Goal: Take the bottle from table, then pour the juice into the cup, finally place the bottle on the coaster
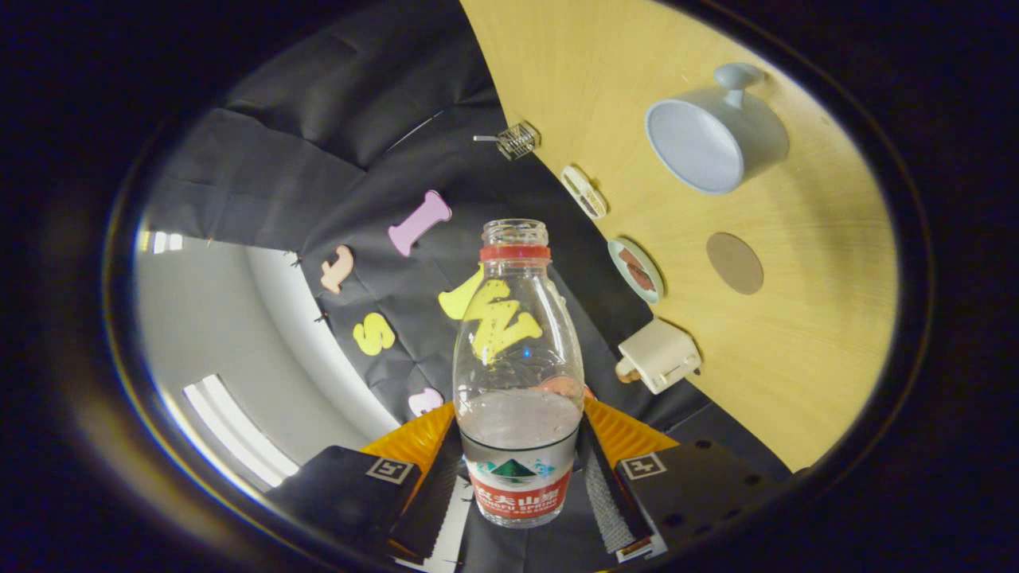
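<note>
Bottle (517, 374) axis: running straight ahead along the fingers, open neck pointing away from the hand-held gripper, base sitting nearest the camera.
Bottle state: uncapped, clear, holding liquid in the lower part only, red ring showing below the neck.
Hand-held gripper (519, 477): closing on the bottle's labelled lower body, one finger pressing each side, jaws spread only as wide as the bottle.
Bottle place: being held up off the surface (812, 350), between the fingers, with the booth wall showing behind it.
View: tilting hard, so the surface is appearing as a slanted wooden plane to the right of the bottle.
Cup (712, 131): pale blue, with a knob-like handle, standing on the surface well beyond the fingers, mouth facing the camera.
Coaster (734, 263): round, brown, lying flat on the surface near the cup.
Along the surface edge: small wire basket (517, 140), oval dish (583, 192), round plate (636, 270) carrying something reddish, cream box (659, 355).
In the way: box and plate lying nearest the bottle's neck.
</note>
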{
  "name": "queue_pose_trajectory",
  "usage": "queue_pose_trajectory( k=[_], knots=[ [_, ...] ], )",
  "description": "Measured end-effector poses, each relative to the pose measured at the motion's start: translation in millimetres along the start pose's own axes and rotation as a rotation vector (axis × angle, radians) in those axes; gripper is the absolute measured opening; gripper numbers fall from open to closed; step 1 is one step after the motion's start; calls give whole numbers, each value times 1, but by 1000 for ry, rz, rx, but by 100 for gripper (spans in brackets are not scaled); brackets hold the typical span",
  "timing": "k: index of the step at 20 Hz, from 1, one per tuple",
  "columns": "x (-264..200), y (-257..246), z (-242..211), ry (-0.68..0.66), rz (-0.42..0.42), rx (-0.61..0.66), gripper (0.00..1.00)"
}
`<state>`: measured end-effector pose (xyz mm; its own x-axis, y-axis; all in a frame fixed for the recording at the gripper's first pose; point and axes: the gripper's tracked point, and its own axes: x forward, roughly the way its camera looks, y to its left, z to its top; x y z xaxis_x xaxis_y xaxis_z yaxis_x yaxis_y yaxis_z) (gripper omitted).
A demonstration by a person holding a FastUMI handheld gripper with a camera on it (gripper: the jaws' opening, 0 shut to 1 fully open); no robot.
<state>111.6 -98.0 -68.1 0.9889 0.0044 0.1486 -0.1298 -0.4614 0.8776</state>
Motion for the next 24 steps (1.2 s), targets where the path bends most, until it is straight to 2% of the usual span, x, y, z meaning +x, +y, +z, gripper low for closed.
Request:
queue_pose_trajectory(
  k=[12, 19, 24],
  knots=[
    [-20, 29, 10, -7, 8, -697, 78],
    [-25, 58, -28, 36, 98, -1035, 78],
    [-23, 56, -47, 24, 46, -1248, 78]
  ],
)
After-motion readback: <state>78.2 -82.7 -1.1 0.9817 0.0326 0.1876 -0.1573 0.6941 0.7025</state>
